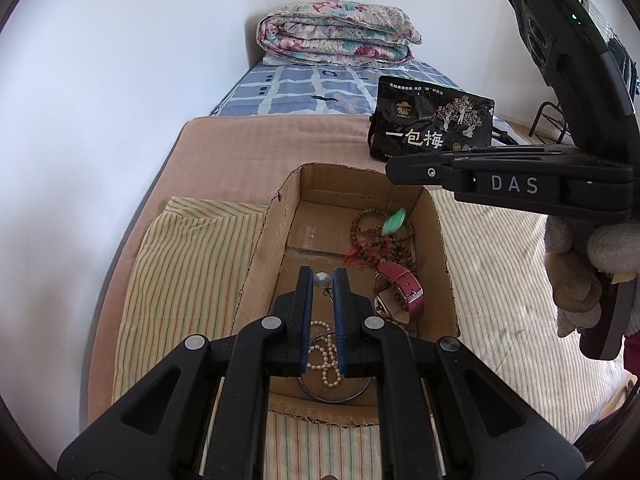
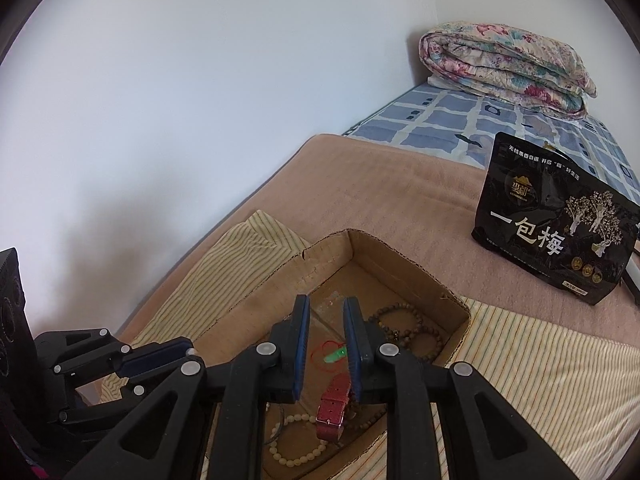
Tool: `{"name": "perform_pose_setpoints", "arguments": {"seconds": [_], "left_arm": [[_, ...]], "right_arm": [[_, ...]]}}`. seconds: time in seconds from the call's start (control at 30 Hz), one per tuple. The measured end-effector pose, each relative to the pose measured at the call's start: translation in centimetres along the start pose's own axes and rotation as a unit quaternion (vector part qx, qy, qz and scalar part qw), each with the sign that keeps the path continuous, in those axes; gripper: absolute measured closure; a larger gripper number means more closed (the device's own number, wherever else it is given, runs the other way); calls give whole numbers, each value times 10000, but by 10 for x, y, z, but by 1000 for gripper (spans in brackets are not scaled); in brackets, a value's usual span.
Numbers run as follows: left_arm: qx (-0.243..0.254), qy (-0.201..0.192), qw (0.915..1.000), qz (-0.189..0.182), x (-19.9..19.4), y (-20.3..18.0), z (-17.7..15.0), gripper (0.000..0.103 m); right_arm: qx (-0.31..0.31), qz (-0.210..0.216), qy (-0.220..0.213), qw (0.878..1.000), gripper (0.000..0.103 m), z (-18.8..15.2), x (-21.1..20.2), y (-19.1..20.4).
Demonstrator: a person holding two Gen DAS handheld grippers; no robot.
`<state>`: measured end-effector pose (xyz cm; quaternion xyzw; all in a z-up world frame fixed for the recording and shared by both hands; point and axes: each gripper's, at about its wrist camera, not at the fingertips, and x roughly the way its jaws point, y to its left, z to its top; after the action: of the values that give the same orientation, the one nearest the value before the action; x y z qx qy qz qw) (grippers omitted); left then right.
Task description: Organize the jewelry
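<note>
A shallow cardboard box (image 1: 442, 248) lies on a striped cloth on the bed. It holds brown bead bracelets (image 1: 394, 242), a red-strapped watch (image 1: 402, 286), a white pearl string (image 1: 326, 354) and a metal bangle (image 1: 340, 398). My left gripper (image 1: 322, 280) hangs over the box with a grey pearl earring (image 1: 322, 280) between its jaws; the jaws stand slightly apart. My right gripper (image 2: 327, 350) is open over the box (image 2: 460, 304). A green pendant (image 2: 335, 356) on a red cord appears blurred between its jaws, above the watch (image 2: 332, 410).
A black snack pouch (image 1: 430, 124) stands behind the box. A folded floral quilt (image 1: 338, 34) lies at the far end of the bed. A white wall runs along the left. The right gripper's body (image 1: 520, 184) reaches across above the box.
</note>
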<state>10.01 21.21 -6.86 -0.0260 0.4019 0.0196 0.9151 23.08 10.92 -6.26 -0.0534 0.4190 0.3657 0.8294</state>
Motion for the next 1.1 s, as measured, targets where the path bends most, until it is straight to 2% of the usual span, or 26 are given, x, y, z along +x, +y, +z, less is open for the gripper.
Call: {"name": "perform_pose_setpoints", "arguments": {"seconds": [0.1, 0.13, 0.17, 0.2, 0.23, 0.27, 0.3, 0.67, 1.1], "left_arm": [[48, 39, 10000, 18, 2, -2, 0, 93], [61, 58, 10000, 4, 3, -3, -1, 81], [68, 58, 10000, 5, 3, -3, -1, 60], [68, 21, 10000, 20, 2, -4, -2, 52], [67, -42, 10000, 34, 0, -4, -2, 49], [72, -65, 9999, 37, -2, -5, -1, 48], [73, -75, 9999, 31, -3, -5, -1, 48], [21, -254, 9996, 91, -26, -7, 4, 49], [-8, -587, 9981, 171, -78, -22, 4, 48]], "right_arm": [[19, -26, -15, 10000, 73, -2, -1, 0], [16, -50, -22, 10000, 72, -2, -2, 0], [14, -75, -25, 10000, 67, -2, -2, 0], [12, -100, -32, 9999, 59, -2, -3, 0], [11, -129, -52, 9999, 55, -3, -5, 0], [16, -163, -80, 9998, 48, -3, -6, 0], [21, -186, -107, 9998, 45, -4, -8, 0], [-110, -382, -298, 9988, 45, -9, -40, 10], [-230, -595, -714, 9954, 43, -26, -111, 26]]}}
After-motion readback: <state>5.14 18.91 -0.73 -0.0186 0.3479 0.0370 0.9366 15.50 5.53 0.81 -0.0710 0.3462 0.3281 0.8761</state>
